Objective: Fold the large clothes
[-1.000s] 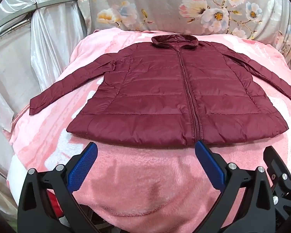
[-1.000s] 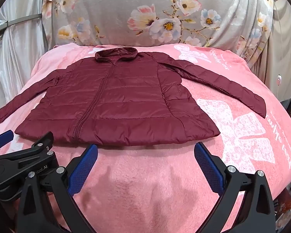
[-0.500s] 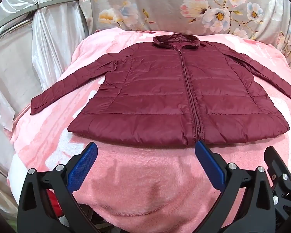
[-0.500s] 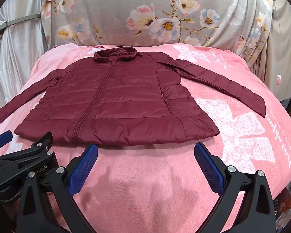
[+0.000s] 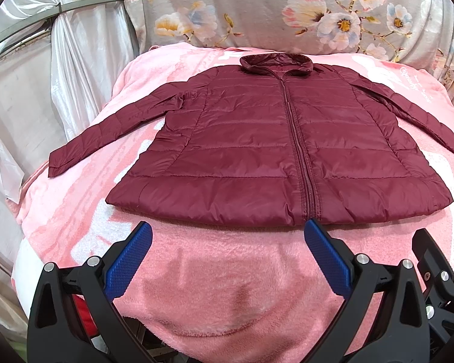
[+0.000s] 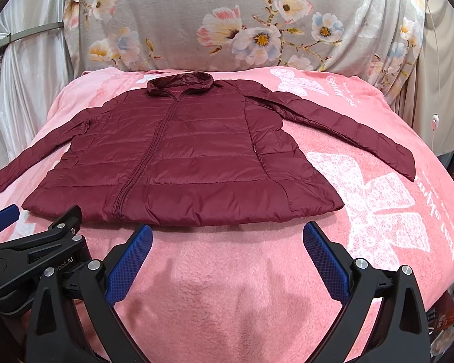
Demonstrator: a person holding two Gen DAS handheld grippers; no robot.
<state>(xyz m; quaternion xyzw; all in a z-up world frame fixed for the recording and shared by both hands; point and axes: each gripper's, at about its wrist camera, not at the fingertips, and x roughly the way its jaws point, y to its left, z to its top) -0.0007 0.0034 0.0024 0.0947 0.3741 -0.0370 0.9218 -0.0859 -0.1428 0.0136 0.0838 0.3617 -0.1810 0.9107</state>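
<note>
A maroon quilted jacket (image 5: 257,139) lies flat and zipped on a pink blanket (image 5: 221,272), collar at the far side, both sleeves spread out to the sides. It also shows in the right wrist view (image 6: 181,157). My left gripper (image 5: 227,236) is open and empty, just in front of the jacket's hem near the zipper. My right gripper (image 6: 227,239) is open and empty, in front of the hem's right half. The left gripper's body (image 6: 33,251) shows at the right wrist view's lower left.
A grey floral cloth (image 5: 287,9) rises behind the blanket. White curtains (image 5: 60,75) hang at the left. The pink blanket has white butterfly prints (image 6: 378,205) on its right side, and its edge drops off at the right.
Both grippers have drifted very slightly; the jacket sits a little lower and to the right in the left wrist view. Nothing on the blanket has moved.
</note>
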